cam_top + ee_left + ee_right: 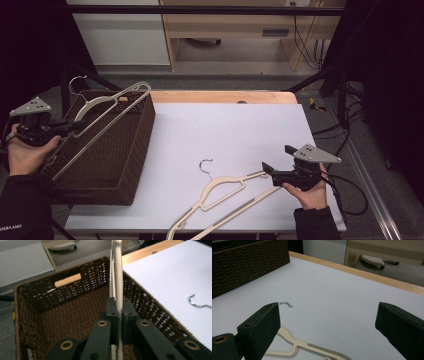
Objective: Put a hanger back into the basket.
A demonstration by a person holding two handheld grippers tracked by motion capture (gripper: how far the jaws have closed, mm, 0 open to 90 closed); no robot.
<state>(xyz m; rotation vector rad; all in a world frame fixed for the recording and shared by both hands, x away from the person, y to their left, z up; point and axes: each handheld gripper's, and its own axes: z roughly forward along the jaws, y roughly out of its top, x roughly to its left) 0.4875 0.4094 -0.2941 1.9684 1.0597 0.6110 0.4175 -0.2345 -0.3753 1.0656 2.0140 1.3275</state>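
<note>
A cream plastic hanger (145, 88) with a metal hook hangs tilted over the brown wicker basket (115, 165) at the table's left. My left gripper (74, 128) is shut on its lower end. In the left gripper view the hanger (119, 277) runs edge-on between the pads, above the basket's inside (75, 312). A second cream hanger (221, 192) lies flat on the white table near the front edge. My right gripper (277, 159) stands open just right of it, holding nothing. In the right gripper view that hanger (298, 346) lies low between the wide jaws of the gripper (328, 323).
The white tabletop (225, 125) has a wooden strip along its far edge (220, 96). The basket's outer wall (249, 262) rises at the far left in the right gripper view. Black frame bars and cables stand beyond the table's right side.
</note>
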